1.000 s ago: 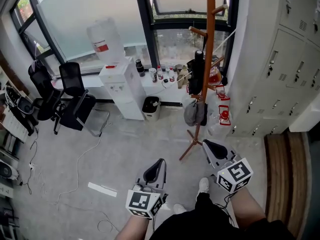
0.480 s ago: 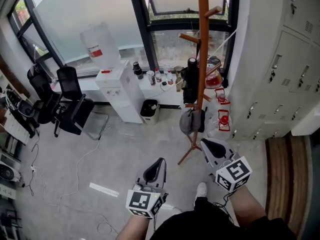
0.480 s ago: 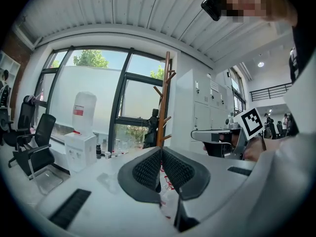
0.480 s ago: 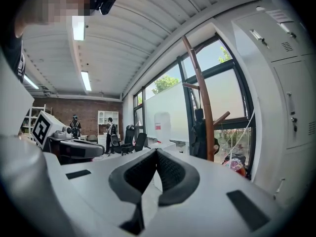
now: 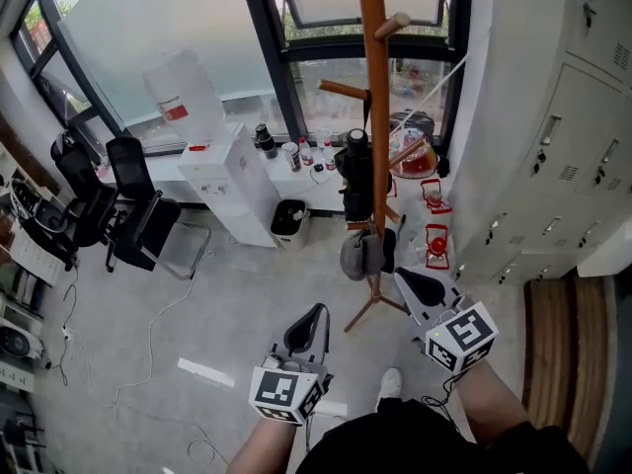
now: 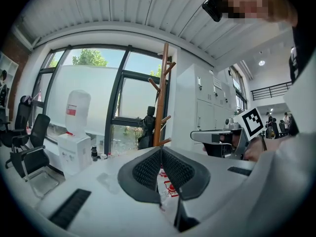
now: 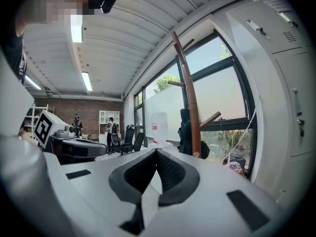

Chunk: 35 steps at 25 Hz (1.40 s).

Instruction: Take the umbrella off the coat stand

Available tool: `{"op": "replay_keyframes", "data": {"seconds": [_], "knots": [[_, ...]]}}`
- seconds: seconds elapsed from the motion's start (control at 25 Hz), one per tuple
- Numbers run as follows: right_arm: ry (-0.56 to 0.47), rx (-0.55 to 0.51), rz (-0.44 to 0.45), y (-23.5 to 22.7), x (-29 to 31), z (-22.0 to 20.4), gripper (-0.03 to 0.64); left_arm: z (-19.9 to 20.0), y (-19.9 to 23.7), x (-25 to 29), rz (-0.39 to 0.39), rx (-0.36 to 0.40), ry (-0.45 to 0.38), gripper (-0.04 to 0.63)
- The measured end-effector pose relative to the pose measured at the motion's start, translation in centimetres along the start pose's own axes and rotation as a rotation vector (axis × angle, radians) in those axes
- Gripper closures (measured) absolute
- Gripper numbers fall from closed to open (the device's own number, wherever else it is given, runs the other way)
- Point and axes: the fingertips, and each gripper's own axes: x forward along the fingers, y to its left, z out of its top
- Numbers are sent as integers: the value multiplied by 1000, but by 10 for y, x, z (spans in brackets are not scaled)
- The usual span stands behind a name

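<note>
A folded black umbrella (image 5: pixel 356 171) is hanging on the brown wooden coat stand (image 5: pixel 376 87); the left gripper (image 5: pixel 314 310) and right gripper (image 5: pixel 404 276) are pointing towards it, fingers closed, empty.

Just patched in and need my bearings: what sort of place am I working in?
Most likely an office corner: black office chairs near the window, a water dispenser, and grey metal lockers beside the wooden coat stand.

The left tool (image 5: pixel 317 310) and right tool (image 5: pixel 401 276) have apparently drawn nearer the coat stand (image 5: pixel 375 117).
</note>
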Motion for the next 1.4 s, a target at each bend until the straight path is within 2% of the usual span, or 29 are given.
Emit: {"op": "replay_keyframes", "data": {"seconds": [0.68,0.92,1.16,1.28,1.4], "knots": [[-12,11,74,-72,1,4,563,18,-16,88,47,20,-13,574],[-28,24,66,-88,-4,5,563,21,-11,106,53,5,-8,574],[-37,39,48,-97,-6,5,563,24,-4,123,37,26,3,569],[-37,43,32,-100,-6,4,563,26,2,131,23,22,4,498],[-35,42,13,-102,-4,4,563,27,7,139,4,28,3,461]]}}
